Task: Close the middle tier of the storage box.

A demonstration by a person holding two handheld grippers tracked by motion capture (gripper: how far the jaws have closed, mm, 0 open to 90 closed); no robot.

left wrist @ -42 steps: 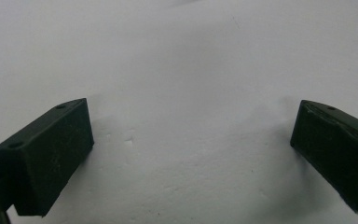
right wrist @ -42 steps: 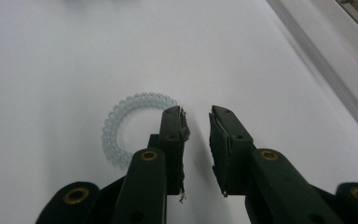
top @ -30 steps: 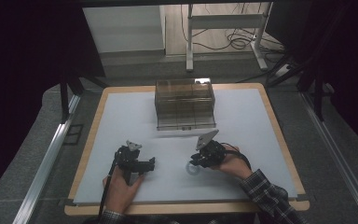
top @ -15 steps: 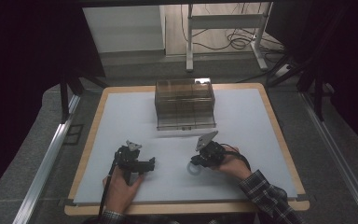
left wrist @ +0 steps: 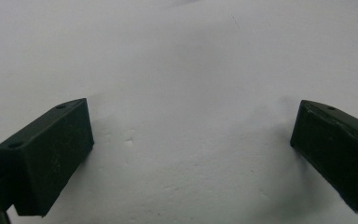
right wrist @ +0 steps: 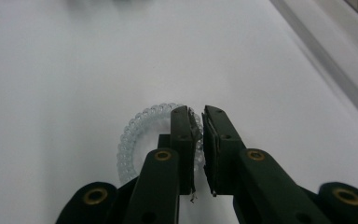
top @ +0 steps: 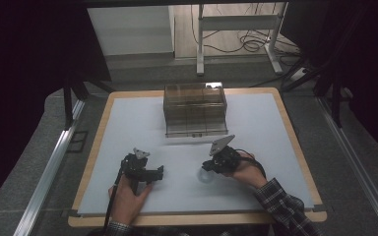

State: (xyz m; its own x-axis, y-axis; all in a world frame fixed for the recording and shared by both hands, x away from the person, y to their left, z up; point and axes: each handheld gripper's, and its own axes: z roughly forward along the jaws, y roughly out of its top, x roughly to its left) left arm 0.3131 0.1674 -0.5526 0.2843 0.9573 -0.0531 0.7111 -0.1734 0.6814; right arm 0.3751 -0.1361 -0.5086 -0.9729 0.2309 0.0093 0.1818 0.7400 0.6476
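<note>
- Since the earlier frames the jaws of the right gripper (right wrist: 198, 140) have been closing; they now stand almost together, nipping one side of the clear coil hair tie (right wrist: 142, 135). Hands, tie and box sit where they did before.
- The tie lies flat on the white mat (top: 256, 128), lower centre of the high view, at the tip of the right gripper (top: 211, 167). In the right gripper view its loop bulges to the left of the jaws, with the pinched strand between the pads.
- A ring has no long axis to speak of; the grip is across its rim, so a lift would likely hang the loop below the jaws.
- The right hand (top: 241, 169) is on the tie; the left gripper (top: 150, 173) rests well apart at lower left, its jaws wide and empty over bare mat.
- The smoky clear box (top: 195, 109) stands at upper centre, above the tie and apart from it, which looks like the coming goal.
- The mat is smooth and uncluttered on a wood-edged table (top: 295, 128); the room beyond is dim, with a desk frame and cables on the floor.
</note>
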